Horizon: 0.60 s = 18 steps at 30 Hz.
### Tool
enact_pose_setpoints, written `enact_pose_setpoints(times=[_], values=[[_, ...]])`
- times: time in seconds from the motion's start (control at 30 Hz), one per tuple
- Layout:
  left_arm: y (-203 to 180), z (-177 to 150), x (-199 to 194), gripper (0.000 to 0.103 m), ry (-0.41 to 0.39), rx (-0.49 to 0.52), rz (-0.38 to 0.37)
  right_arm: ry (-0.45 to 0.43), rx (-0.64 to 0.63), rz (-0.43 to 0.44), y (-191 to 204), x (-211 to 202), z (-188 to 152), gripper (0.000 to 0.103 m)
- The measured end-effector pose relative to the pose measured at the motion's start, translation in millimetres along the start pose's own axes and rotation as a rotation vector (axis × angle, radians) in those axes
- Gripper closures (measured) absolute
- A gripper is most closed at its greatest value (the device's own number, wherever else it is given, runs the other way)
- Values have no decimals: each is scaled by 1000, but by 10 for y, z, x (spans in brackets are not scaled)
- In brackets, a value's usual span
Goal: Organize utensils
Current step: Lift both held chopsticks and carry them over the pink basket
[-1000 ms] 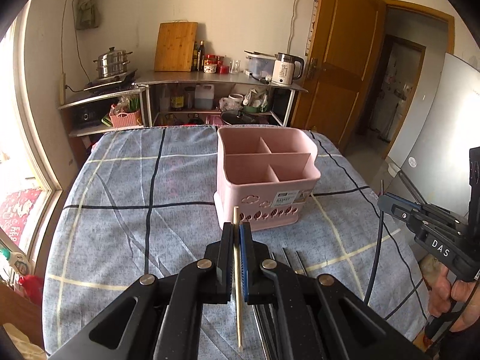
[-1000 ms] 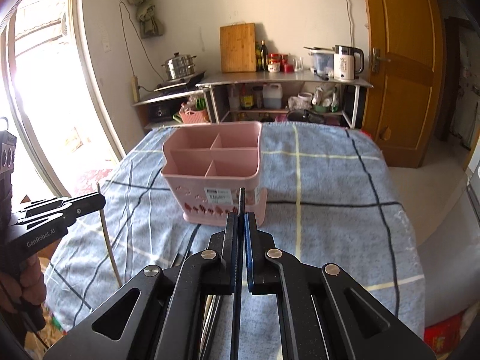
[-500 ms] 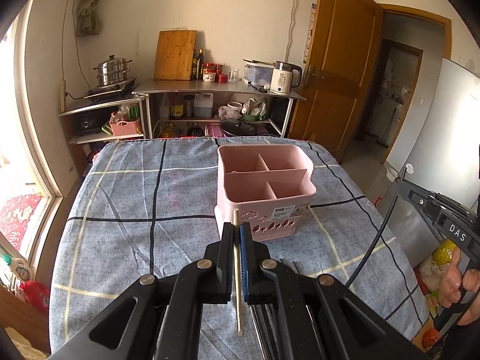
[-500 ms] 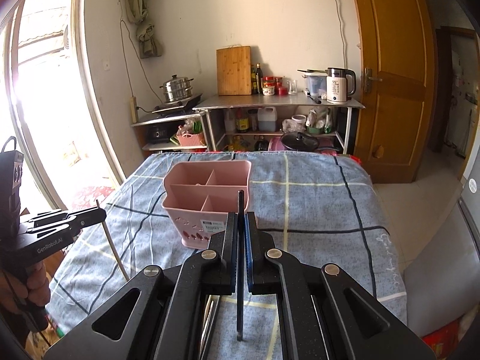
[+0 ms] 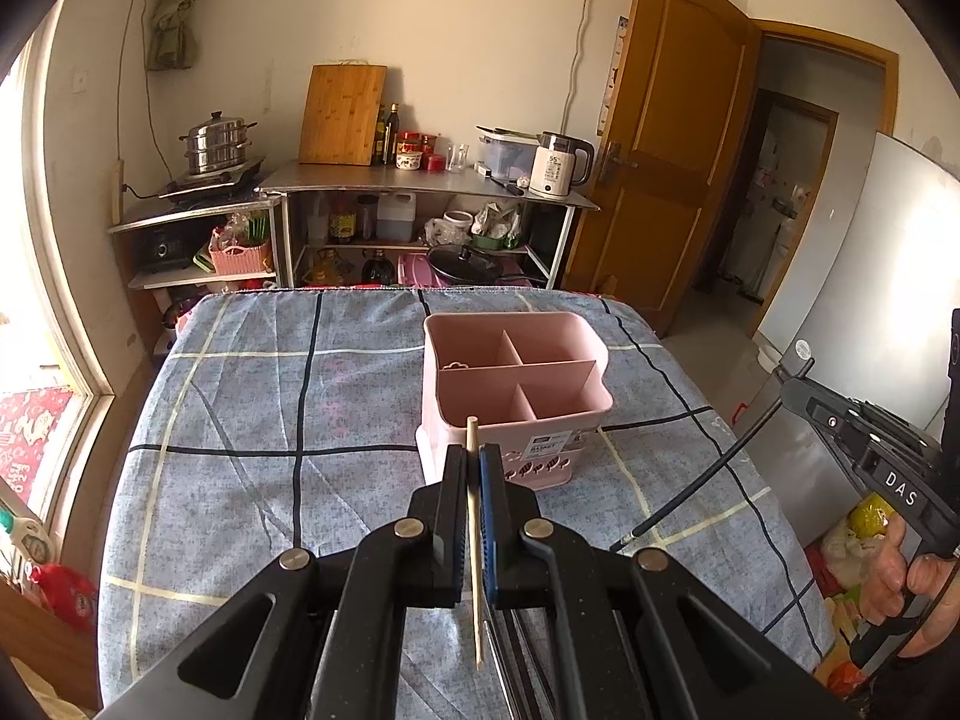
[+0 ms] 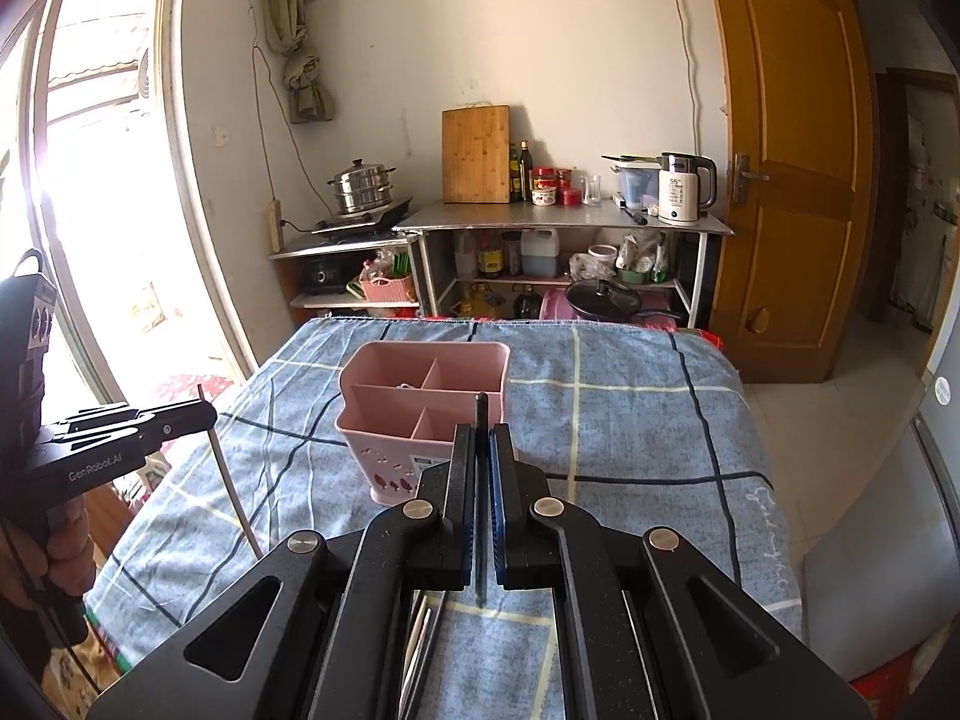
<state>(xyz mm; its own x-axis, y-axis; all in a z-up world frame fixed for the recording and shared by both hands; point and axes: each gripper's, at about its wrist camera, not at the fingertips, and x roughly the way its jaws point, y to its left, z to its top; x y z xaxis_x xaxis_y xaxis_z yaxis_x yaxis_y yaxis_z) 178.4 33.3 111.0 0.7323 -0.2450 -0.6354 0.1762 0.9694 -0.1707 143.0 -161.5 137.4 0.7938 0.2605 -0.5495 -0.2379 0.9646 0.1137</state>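
Holding one chopstick in each hand-held gripper, I have both clear of the table so each can drop end-first into the basket. My left hand-held gripper [image 5: 472,468] is clenched on a pale wooden chopstick [image 5: 474,546], pinched near its upper part so the long lower end hangs free. My right hand-held gripper [image 6: 482,450] is clamped on a dark chopstick [image 6: 480,516], gripped the same way. The pink utensil basket [image 5: 516,396] stands upright on the blue checked tablecloth [image 5: 240,420], just ahead of both tips; its four open compartments look empty, though one corner is hidden. More slim utensils lie on the cloth below my grippers, largely hidden.
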Motion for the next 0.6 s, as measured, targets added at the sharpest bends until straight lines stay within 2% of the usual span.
enact_pose_setpoints(times=[0.37,0.6], values=[[18,101,-4,99,15,-14,-29,0,-3,5,10,-2,36,99],[-40,427,-102,99,-25,-1,-52,-40,-3,46,78,-37,311,99]])
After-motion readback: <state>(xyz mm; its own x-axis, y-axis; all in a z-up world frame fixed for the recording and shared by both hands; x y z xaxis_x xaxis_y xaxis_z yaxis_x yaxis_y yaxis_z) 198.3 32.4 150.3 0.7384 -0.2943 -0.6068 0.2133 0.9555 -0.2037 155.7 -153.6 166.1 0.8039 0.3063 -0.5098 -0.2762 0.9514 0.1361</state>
